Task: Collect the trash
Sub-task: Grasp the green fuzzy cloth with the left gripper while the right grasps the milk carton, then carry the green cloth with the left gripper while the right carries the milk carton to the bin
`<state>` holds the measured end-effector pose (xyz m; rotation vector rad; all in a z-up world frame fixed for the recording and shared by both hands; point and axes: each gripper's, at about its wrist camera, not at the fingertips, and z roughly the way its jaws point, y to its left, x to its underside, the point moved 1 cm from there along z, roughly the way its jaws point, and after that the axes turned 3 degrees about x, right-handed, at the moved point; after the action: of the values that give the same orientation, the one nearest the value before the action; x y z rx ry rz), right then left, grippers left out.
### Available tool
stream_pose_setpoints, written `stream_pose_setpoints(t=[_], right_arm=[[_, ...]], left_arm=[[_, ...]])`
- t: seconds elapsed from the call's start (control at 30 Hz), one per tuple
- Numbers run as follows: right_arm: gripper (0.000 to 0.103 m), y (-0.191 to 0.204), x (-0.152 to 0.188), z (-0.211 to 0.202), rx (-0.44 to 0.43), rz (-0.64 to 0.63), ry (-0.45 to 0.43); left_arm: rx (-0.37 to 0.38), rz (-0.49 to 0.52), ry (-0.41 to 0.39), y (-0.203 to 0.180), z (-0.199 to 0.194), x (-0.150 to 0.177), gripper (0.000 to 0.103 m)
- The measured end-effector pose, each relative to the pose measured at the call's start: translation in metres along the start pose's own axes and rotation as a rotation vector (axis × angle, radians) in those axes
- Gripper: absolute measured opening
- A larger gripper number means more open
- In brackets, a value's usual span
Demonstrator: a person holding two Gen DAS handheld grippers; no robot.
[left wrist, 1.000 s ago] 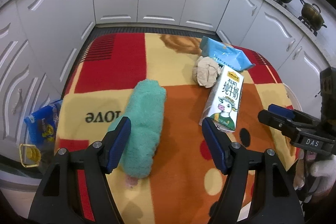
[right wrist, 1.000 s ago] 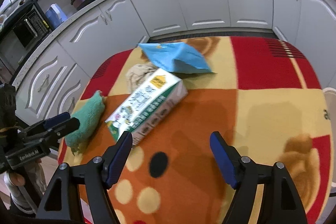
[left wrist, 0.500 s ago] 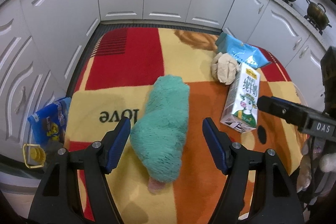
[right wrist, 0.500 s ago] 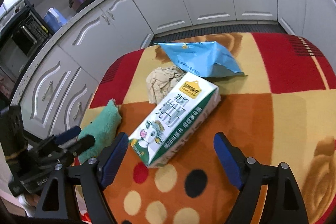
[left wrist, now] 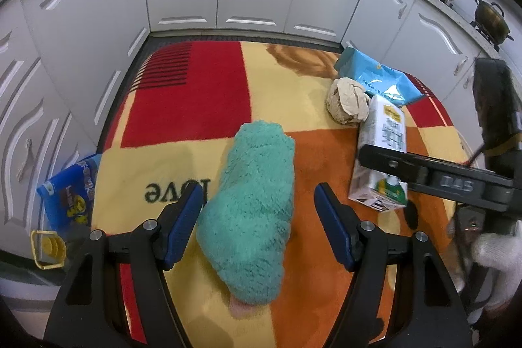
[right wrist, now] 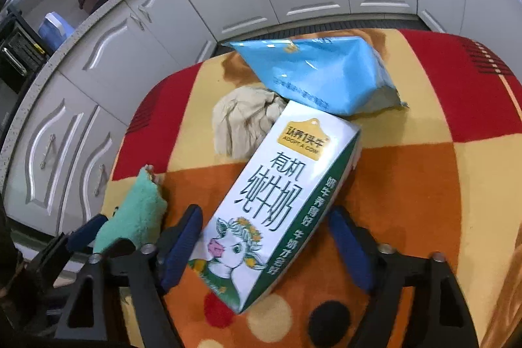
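right claw: held apart, carton lying between its fingers | left claw: held apart astride towel | carton judged light, stiff, slick; best pinched across long sides, mid-body

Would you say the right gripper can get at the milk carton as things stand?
Probably yes. The right gripper is open with the milk carton's near end already between its fingers, and nothing lies on top. The crumpled paper touches only the far end.
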<state>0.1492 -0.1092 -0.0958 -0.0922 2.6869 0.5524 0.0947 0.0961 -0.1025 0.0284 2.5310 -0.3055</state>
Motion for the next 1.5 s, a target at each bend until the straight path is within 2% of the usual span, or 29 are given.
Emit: stream_pose_setpoints(t=[0.13, 0.2, 0.3, 0.43, 0.47, 0.53, 0.63, 0.67, 0.7, 0.73, 0.77, 0.8, 0.9, 0.97, 1.2, 1.5], right_arm=[[0.066, -0.009, 0.005, -0.019, 0.025, -0.106, 0.015], [0.065, -0.014, 0.01, -0.03, 0.018, -0.145, 0.034], [0.064, -0.028, 0.017, -0.045, 0.056, -0.19, 0.051], [0.063, -0.039, 0.02, -0.05, 0.104, -0.229, 0.069], [0.063, -0.04, 0.019, -0.05, 0.115, -0.226, 0.058], [0.071, -0.044, 0.018, -0.051, 0.132, -0.206, 0.035], [0.071, -0.042, 0.019, -0.048, 0.136, -0.195, 0.01], [0.071, -0.041, 0.02, -0.047, 0.144, -0.201, 0.005], [0.07, -0.04, 0.022, -0.045, 0.153, -0.214, 0.001], [0.06, -0.042, 0.024, -0.044, 0.162, -0.221, -0.002], [0.056, -0.046, 0.026, -0.044, 0.162, -0.217, -0.007], [0.056, -0.048, 0.027, -0.046, 0.146, -0.21, -0.014], [0.055, -0.056, 0.031, -0.056, 0.123, -0.201, -0.037], [0.055, -0.059, 0.033, -0.067, 0.111, -0.201, -0.072], [0.055, -0.075, 0.037, -0.1, 0.096, -0.171, -0.137], [0.054, -0.109, 0.044, -0.126, 0.114, -0.124, -0.175]], left_arm=[[0.014, -0.004, 0.011, 0.003, 0.005, -0.002, 0.07], [0.027, -0.009, 0.021, 0.004, 0.008, -0.001, 0.07], [0.026, -0.006, 0.034, 0.004, 0.014, 0.0, 0.07], [0.007, -0.012, 0.051, 0.002, 0.022, 0.001, 0.07], [0.007, -0.016, 0.052, 0.002, 0.023, 0.001, 0.07], [0.011, -0.024, 0.054, 0.002, 0.023, 0.0, 0.07], [0.005, -0.042, 0.056, 0.003, 0.023, 0.001, 0.069], [0.004, -0.042, 0.053, 0.002, 0.023, 0.001, 0.063], [-0.008, -0.033, 0.049, -0.001, 0.022, 0.002, 0.051], [-0.028, -0.019, 0.04, -0.003, 0.02, 0.003, 0.047], [-0.03, -0.014, 0.034, -0.005, 0.017, 0.004, 0.044], [-0.018, -0.019, 0.033, -0.006, 0.014, 0.004, 0.039], [0.024, -0.031, 0.025, -0.013, 0.007, 0.004, 0.034], [0.065, -0.028, 0.016, -0.025, 0.002, 0.003, 0.033], [0.137, 0.038, -0.012, -0.079, -0.007, 0.0, 0.033], [0.189, 0.082, -0.03, -0.139, -0.005, -0.005, 0.033]])
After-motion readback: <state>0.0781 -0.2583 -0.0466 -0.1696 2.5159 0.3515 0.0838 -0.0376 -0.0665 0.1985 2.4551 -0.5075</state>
